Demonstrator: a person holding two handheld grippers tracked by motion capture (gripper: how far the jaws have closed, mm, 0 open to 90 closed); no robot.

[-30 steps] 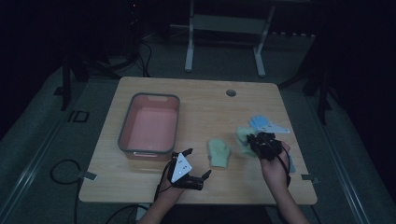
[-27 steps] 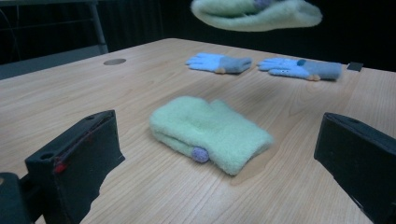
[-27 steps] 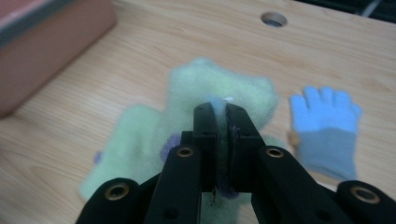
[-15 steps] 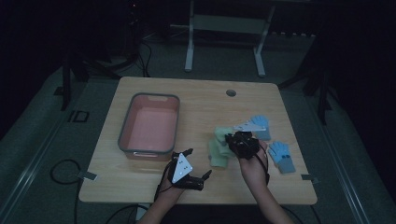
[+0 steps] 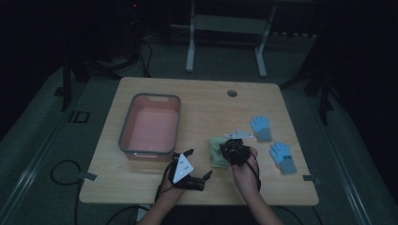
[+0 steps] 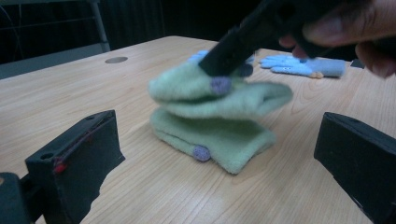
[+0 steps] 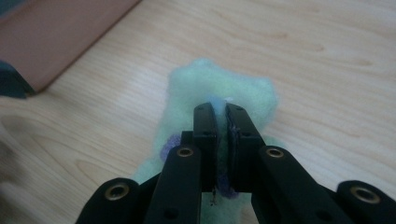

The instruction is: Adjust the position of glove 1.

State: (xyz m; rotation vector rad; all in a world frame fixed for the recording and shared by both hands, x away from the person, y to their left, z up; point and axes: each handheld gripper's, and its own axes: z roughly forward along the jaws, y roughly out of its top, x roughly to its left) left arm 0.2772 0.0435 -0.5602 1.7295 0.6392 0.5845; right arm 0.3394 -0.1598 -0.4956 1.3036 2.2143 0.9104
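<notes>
My right gripper is shut on a pale green glove with purple dots and holds it low over the table. In the left gripper view that green glove hangs from the right gripper just above a second green glove, which lies flat on the wood. Whether the two gloves touch I cannot tell. My left gripper rests near the table's front edge, its jaws wide apart with nothing between them, facing the gloves.
A pink tub with a grey rim stands at the left of the table. Two blue gloves lie at the right. A round hole sits near the far edge.
My right gripper has carried the green glove to the left and lower, from beside the blue gloves to over the other green glove. The left gripper has stayed put.
</notes>
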